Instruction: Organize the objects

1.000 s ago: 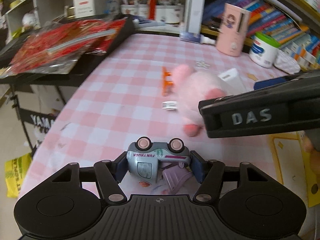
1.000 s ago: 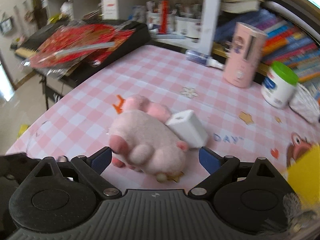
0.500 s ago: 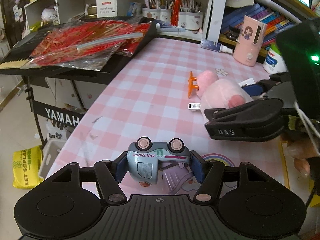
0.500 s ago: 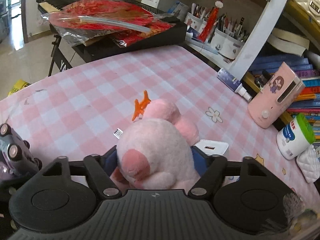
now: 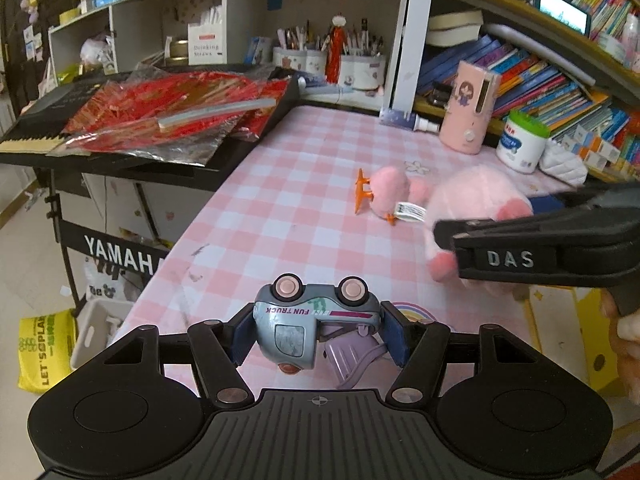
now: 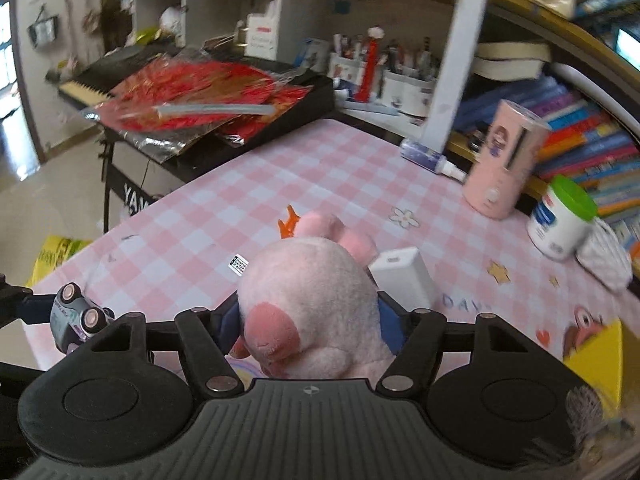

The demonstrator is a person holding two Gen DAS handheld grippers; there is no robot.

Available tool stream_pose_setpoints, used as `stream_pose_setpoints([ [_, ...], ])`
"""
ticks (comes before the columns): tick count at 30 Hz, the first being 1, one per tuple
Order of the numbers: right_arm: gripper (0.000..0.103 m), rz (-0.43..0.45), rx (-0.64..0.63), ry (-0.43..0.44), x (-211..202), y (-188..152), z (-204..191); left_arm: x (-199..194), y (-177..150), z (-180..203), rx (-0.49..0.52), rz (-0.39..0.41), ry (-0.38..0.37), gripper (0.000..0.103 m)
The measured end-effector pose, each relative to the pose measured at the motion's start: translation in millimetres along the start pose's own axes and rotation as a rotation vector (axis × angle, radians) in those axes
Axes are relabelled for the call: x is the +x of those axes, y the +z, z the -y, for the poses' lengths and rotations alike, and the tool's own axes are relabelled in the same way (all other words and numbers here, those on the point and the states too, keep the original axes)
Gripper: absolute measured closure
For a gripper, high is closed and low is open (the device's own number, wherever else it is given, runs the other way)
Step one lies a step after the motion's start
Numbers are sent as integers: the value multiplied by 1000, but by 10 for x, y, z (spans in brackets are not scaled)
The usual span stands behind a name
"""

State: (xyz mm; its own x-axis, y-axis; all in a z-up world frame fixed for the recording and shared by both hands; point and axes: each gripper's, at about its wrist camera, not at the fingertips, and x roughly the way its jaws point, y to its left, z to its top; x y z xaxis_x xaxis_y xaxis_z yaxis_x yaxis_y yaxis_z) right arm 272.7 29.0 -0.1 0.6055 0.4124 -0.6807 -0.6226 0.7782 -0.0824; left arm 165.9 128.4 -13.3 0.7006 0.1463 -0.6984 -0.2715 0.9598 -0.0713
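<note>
My left gripper (image 5: 318, 330) is shut on a grey-blue toy truck (image 5: 312, 320), held upside down with its wheels up, above the near edge of the pink checked table (image 5: 288, 208). My right gripper (image 6: 308, 326) is shut on a pink plush toy (image 6: 312, 304) and holds it over the table. In the left wrist view the plush (image 5: 476, 200) hangs at the right, with the right gripper's black body in front of it. The truck also shows in the right wrist view (image 6: 74, 316) at the lower left.
A white charger block (image 6: 402, 276) lies beside the plush. A pink canister (image 6: 504, 160), a green-lidded jar (image 6: 560, 220) and a small bottle (image 6: 430, 160) stand at the back right by the bookshelf. A keyboard with red wrapping (image 5: 160, 116) is at the left. A yellow box (image 6: 600, 356) is near right.
My right gripper closed on the plush and has lifted it off the table. The left gripper keeps its hold on the truck and has backed away a little.
</note>
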Motion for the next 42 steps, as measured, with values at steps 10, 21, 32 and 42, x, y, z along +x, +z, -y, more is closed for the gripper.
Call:
stream_pose_setpoints([
  [10, 37, 3, 150, -57, -547, -371, -60, -398, -188, -107, 6, 54, -31, 40],
  [21, 37, -52, 243, -104, -920, -844, -265, -757, -542, -126, 55, 52, -90, 40],
  [32, 36, -90, 333, -166, -1361, -1403, -459, -1112, -931, -5, 161, 35, -167, 40],
  [42, 36, -95, 457, -230, -1727, -1852, -486, -1307, -1216, 198, 282, 9, -255, 40],
])
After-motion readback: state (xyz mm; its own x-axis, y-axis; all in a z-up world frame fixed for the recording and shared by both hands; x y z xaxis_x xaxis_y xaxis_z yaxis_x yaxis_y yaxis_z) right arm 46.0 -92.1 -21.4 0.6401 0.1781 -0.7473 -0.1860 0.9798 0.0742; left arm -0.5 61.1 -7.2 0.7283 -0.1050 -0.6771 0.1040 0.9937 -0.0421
